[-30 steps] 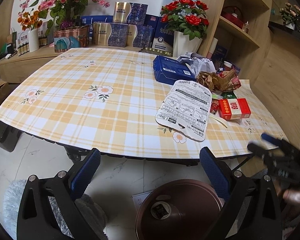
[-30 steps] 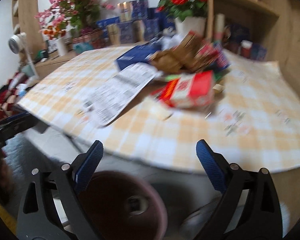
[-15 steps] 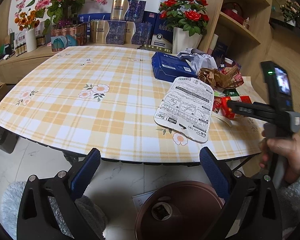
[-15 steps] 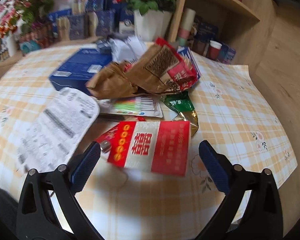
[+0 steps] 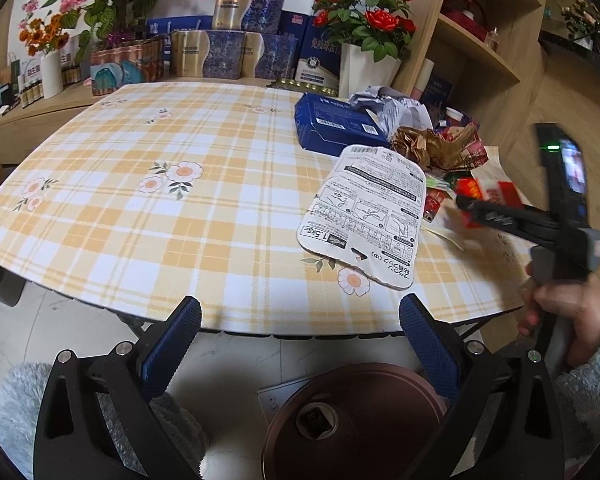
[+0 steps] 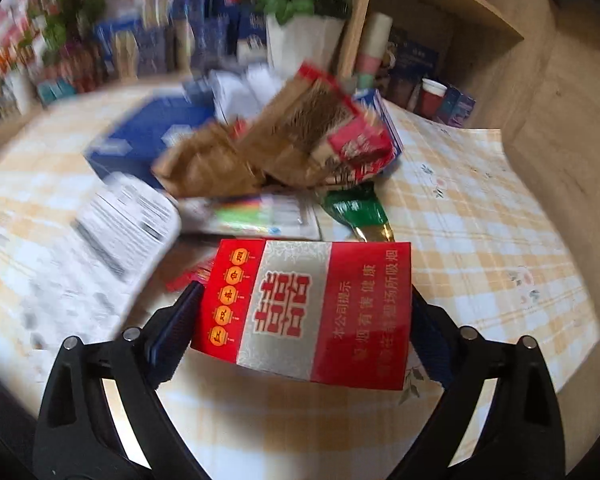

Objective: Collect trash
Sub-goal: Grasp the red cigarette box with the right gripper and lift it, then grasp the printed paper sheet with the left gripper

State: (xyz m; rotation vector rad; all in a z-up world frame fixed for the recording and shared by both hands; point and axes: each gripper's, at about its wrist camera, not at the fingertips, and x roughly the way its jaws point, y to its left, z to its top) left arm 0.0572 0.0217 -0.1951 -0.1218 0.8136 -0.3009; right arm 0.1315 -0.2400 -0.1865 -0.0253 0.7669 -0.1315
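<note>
Two grippers are recorded. The left gripper (image 5: 300,332) is held wide apart with nothing between its blue pads, hung past the near edge of the table (image 5: 148,208) above a brown bin (image 5: 354,420) on the floor. The right gripper (image 6: 304,320) is spread almost to its widest; its jaws have just been closing a little, and one red carton (image 6: 312,308) is framed between the pads; whether the pads press on it cannot be told, as both contact points are hidden behind the carton.

Trash, all gathered at the right side of the table: one red carton, nearest the edge; one white printed card (image 5: 368,216); one blue box (image 5: 336,124); one crumpled brown bag (image 6: 268,148); one green wrapper (image 6: 358,212); one heap of crumpled white paper (image 5: 392,106); one flat pack with coloured stripes (image 6: 256,214).

Against the earlier frames: the right gripper, formerly back at the table edge, has been brought forward over the table, so that the carton now lies between its fingers; the left gripper is little changed.

Surface and room: a yellow and white checked cloth with flower prints is spread over the table; two flower arrangements and stacked gift boxes are ranged behind it; wooden shelves (image 5: 480,40) are set at the right; the floor is of pale tile.
</note>
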